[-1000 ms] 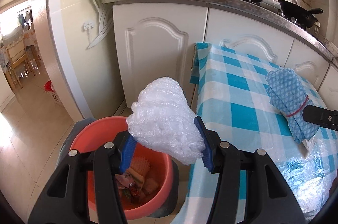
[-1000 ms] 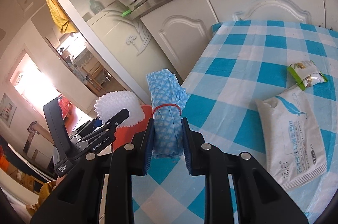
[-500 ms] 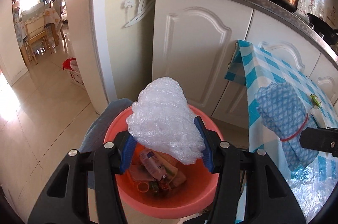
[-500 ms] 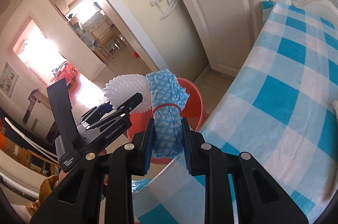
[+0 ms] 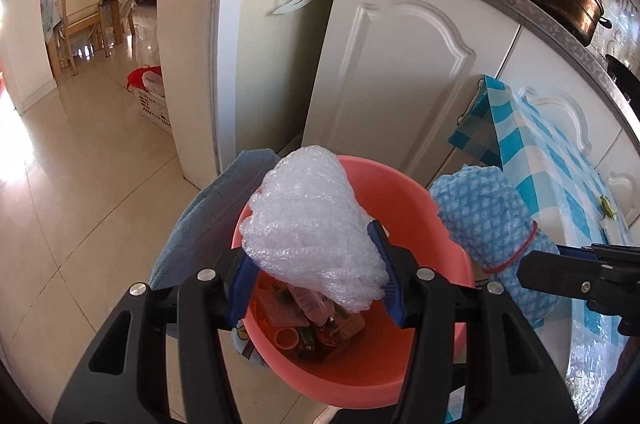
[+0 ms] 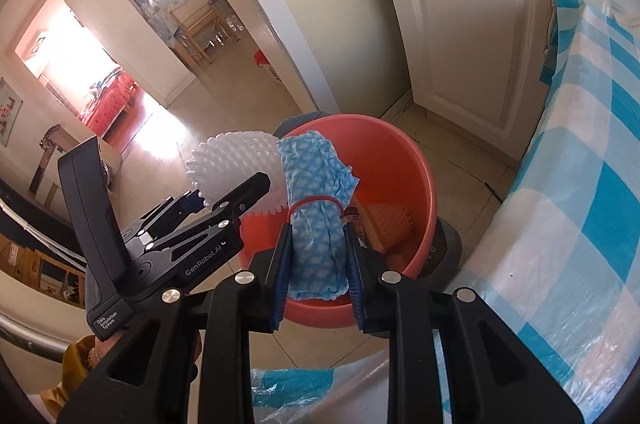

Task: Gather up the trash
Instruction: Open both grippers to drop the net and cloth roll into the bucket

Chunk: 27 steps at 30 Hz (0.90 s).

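Observation:
My left gripper (image 5: 316,280) is shut on a wad of white bubble wrap (image 5: 312,236) and holds it over the orange bucket (image 5: 440,224), which has trash in its bottom. My right gripper (image 6: 316,248) is shut on a blue cloth bundle (image 6: 316,236) tied with a red rubber band, above the near rim of the same bucket (image 6: 420,176). The bundle also shows in the left wrist view (image 5: 480,220), to the right of the bubble wrap. The left gripper and bubble wrap (image 6: 236,172) show at left in the right wrist view.
The table with a blue checked cloth (image 5: 560,184) (image 6: 580,164) stands right of the bucket. White cabinet doors (image 5: 400,84) are behind it. A grey cloth (image 5: 204,220) lies by the bucket's left side. A doorway opens onto tiled floor (image 5: 80,164) at left.
Both grippers have swung left off the table and now hold their loads over the orange bucket. The right gripper's bundle has come close beside the bubble wrap.

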### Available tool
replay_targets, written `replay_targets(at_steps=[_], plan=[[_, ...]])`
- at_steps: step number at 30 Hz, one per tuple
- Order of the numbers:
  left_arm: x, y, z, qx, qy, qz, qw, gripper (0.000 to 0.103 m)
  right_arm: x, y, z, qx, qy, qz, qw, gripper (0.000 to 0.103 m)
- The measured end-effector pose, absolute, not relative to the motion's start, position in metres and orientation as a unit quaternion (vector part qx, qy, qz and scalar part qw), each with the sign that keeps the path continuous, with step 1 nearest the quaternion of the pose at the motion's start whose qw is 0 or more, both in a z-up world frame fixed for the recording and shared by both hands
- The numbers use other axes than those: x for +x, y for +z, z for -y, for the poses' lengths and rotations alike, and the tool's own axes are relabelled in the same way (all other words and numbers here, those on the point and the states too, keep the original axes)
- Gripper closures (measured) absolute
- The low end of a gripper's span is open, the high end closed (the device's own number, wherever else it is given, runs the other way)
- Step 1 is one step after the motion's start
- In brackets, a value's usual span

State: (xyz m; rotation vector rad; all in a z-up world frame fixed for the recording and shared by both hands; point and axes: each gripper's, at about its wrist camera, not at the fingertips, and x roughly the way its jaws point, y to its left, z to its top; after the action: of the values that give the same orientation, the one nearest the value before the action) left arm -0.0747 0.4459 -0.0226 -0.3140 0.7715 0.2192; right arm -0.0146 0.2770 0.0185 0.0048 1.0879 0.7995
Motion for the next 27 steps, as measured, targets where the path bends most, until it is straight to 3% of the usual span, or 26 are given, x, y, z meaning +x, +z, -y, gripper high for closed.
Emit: replay_targets(at_steps=[5,8,11,15,23,27], plan=[[-0.072,-0.031,-0.442,-0.148,0.095,-0.386,0.906,0.049,-0.010,0.010,-0.286,-0.006,0.362,-0.513,0.778,0.073],[-0.070,-0.037,-0.438,-0.143,0.091,-0.392,0.904,0.047,-0.010,0.006,-0.283,-0.006,0.358,-0.518,0.777,0.064],[-0.065,-0.042,-0.432,-0.128,0.088,-0.404,0.901,0.035,-0.013,0.007,-0.278,0.002,0.355,-0.516,0.780,0.060],[-0.066,-0.046,-0.432,-0.116,0.106,-0.413,0.897,0.018,-0.019,0.019,-0.260,0.018,0.340,-0.502,0.795,0.041],[-0.076,-0.035,-0.428,-0.109,0.111,-0.411,0.898,0.013,-0.036,0.044,-0.186,0.087,0.307,-0.461,0.828,0.024],[-0.079,-0.026,-0.417,-0.098,0.111,-0.409,0.900,0.012,-0.048,0.050,-0.149,0.107,0.286,-0.437,0.846,0.023]])
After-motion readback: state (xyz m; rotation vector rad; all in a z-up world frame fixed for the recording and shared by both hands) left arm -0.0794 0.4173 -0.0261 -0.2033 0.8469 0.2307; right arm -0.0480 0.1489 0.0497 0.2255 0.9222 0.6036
